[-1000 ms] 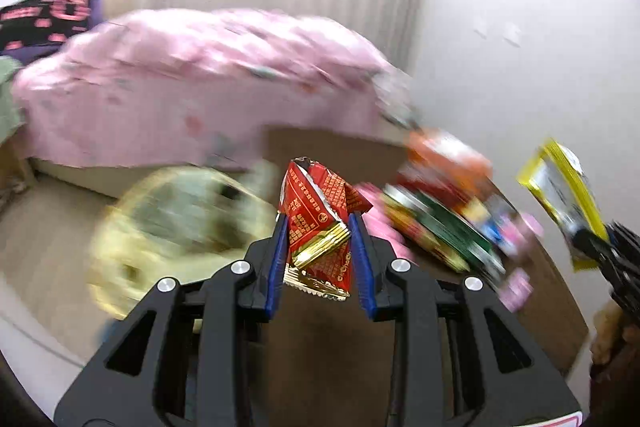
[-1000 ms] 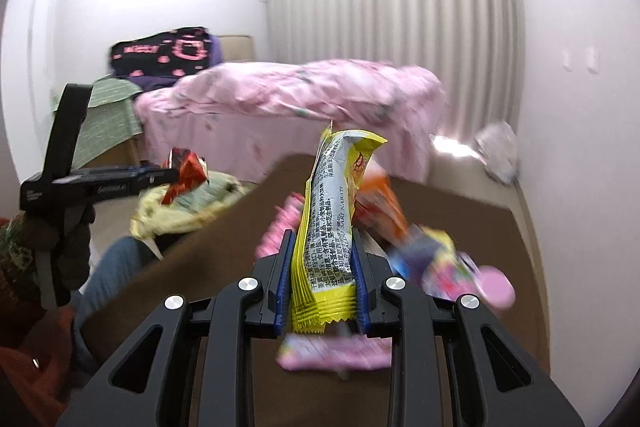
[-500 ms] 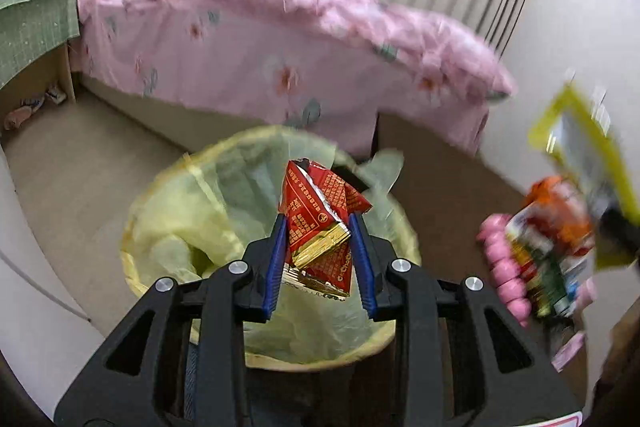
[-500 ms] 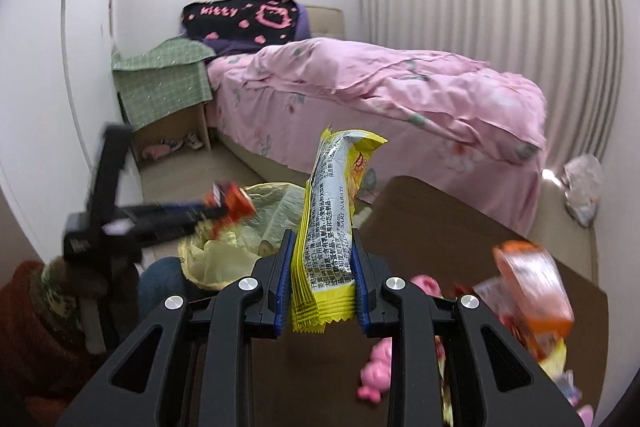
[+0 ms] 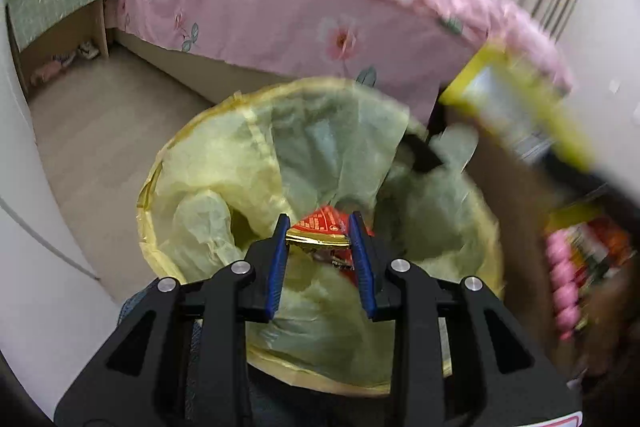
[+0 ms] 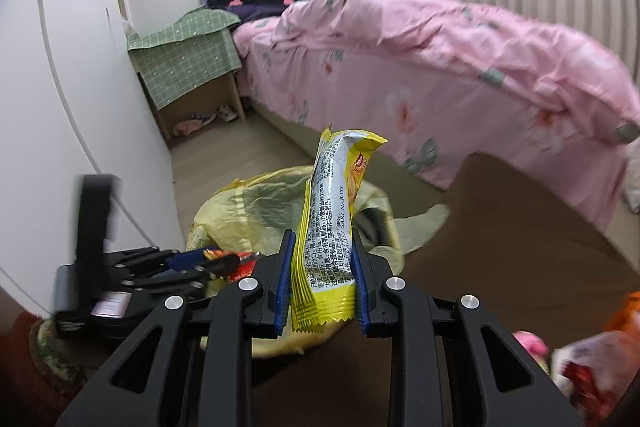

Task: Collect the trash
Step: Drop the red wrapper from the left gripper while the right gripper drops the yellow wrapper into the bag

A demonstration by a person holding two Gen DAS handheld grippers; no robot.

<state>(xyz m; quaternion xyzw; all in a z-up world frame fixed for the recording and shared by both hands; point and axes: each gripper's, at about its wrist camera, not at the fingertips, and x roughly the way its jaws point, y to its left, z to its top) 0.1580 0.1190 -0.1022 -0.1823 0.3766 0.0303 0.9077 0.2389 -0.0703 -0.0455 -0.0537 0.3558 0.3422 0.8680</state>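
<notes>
My left gripper [image 5: 319, 218] hangs over the mouth of a bin lined with a yellow bag [image 5: 224, 163]. It is shut on a crumpled red and gold wrapper [image 5: 320, 229], which tips forward into the bag. My right gripper [image 6: 320, 237] holds a long yellow snack wrapper [image 6: 332, 203] upright; its jaws are opening, and the pads still touch the wrapper. It hovers at the table's left edge, just right of the bin [image 6: 256, 195]. The right wrist view shows the left gripper [image 6: 216, 263] low on the left. The yellow wrapper [image 5: 516, 115] is a blur in the left wrist view.
A brown table [image 6: 500, 267] carries several snack packets [image 5: 580, 259] at its right. A bed with a pink quilt [image 6: 440, 67] stands behind the bin, and a nightstand under a green cloth [image 6: 184, 67] beside it. A white wall [image 6: 80, 107] runs along the left.
Both grippers have swung left from the table towards the bin. The left one has sunk over the bag and its red wrapper has tipped forward. The yellow wrapper stays upright.
</notes>
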